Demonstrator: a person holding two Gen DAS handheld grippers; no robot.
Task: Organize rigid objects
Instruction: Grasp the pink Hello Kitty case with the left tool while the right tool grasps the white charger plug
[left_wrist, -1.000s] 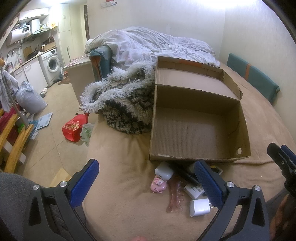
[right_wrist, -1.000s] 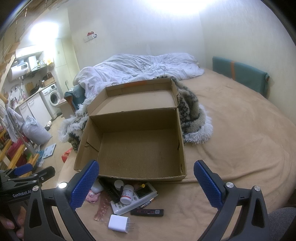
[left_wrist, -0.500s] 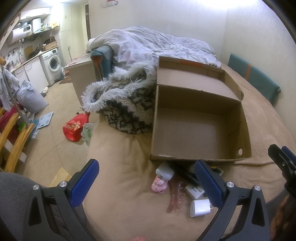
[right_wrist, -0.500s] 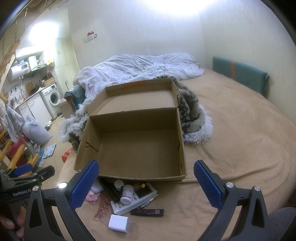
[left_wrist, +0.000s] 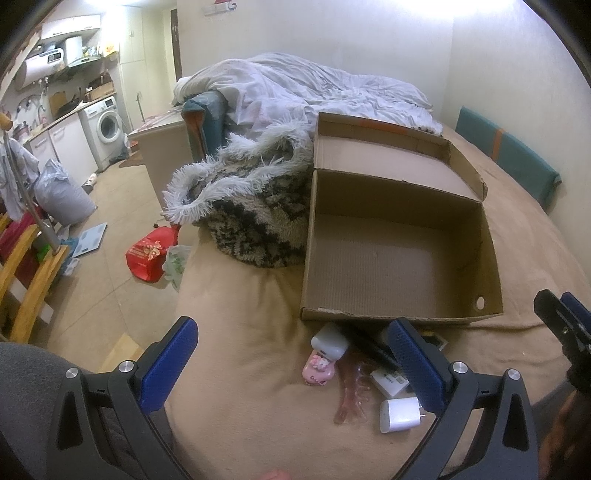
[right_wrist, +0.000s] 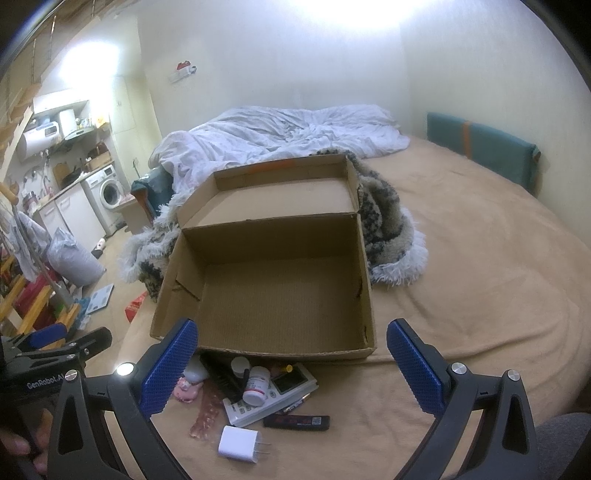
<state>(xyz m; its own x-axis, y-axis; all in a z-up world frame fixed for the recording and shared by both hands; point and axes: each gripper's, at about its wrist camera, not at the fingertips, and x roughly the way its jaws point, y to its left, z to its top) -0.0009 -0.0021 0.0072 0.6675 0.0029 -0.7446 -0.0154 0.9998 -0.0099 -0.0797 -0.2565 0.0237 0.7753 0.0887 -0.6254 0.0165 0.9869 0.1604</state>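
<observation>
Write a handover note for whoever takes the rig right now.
Left gripper: open, holding nothing, above the bed's near edge.
Right gripper: open, holding nothing, facing the box.
Box: cardboard, lid flapped back, nothing in it, on the bed.
Items lie in a pile on the bed just before the box's near wall: white charger, pill bottle, remote, black stick, pink figure, pink hair claw, white case.
Done: nothing boxed yet.
Left: move every item into the box.
</observation>
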